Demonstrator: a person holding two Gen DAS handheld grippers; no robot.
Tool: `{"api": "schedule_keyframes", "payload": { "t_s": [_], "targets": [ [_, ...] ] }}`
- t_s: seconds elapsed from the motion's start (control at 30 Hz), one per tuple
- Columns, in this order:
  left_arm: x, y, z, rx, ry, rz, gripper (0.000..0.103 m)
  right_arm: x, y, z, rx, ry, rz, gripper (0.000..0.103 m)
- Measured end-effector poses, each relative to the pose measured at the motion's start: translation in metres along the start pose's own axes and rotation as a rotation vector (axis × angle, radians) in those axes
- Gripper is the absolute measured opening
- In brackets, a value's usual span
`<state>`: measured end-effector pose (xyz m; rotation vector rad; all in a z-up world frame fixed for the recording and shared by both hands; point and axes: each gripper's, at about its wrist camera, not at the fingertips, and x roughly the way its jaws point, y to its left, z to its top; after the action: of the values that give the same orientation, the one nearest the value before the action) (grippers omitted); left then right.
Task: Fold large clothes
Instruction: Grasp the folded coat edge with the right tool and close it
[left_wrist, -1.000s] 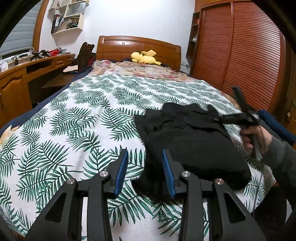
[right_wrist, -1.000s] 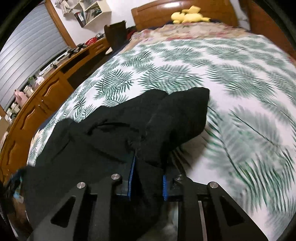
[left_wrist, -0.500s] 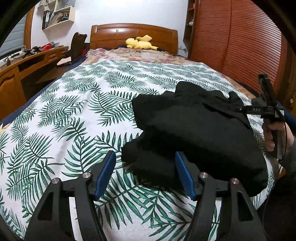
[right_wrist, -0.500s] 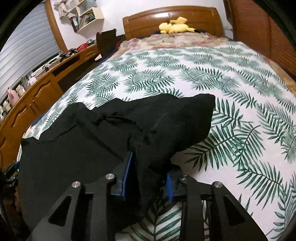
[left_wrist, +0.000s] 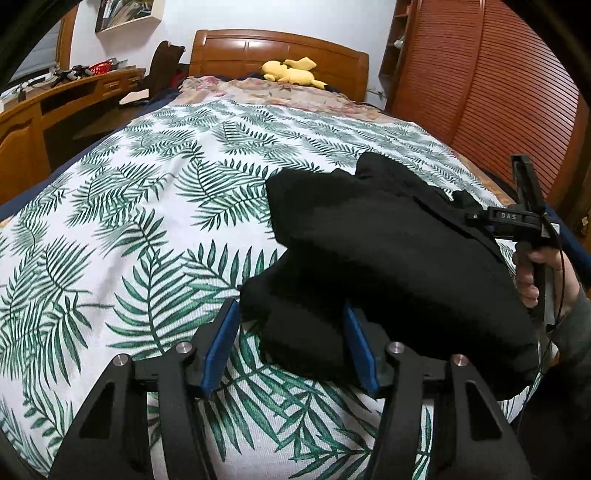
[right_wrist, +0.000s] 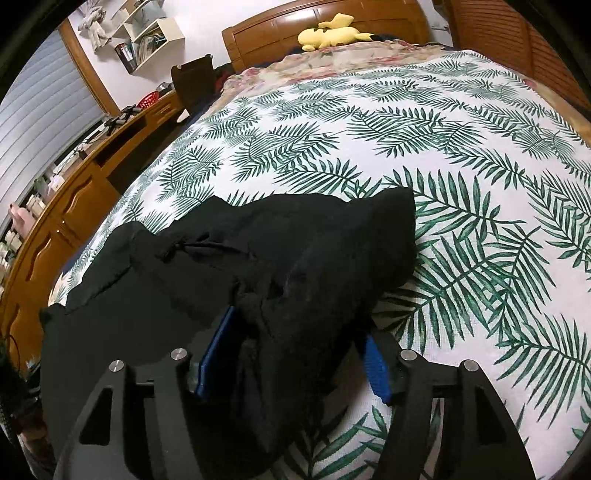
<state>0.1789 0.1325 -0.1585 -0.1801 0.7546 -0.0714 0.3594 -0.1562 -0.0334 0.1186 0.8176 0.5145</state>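
A wooden desk (left_wrist: 44, 110) lines the left wall. On the leaf-print bedspread (left_wrist: 129, 221) lies a black garment (left_wrist: 388, 251), bunched. The left gripper (left_wrist: 291, 343) and right gripper (right_wrist: 291, 354), both spread wide, straddle its folds.

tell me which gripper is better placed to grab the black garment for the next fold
Left, probably. The left gripper is open with its pads straddling the near corner of the black garment on the bed. The right gripper is also open, but bunched cloth lies heaped between its pads.
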Motion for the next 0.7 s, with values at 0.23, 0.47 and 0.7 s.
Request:
{"api": "schedule_keyframes", "payload": {
  "t_s": [0.23,0.47,0.7],
  "targets": [
    [0.0036,-0.0015,-0.0021,-0.071,0.022,0.015,0.058,-0.0008,0.0001,-0.0021,0.0,-0.005,0.002,0.066],
    [0.0045,-0.0018,-0.0058,-0.157,0.042,0.026,0.058,-0.0018,0.0015,-0.0041,-0.02,-0.006,0.003,0.066],
    [0.0062,-0.0084,-0.008,-0.157,0.059,0.021,0.032,-0.0032,0.0005,-0.0057,-0.019,-0.007,0.018,0.066]
  ]
}}
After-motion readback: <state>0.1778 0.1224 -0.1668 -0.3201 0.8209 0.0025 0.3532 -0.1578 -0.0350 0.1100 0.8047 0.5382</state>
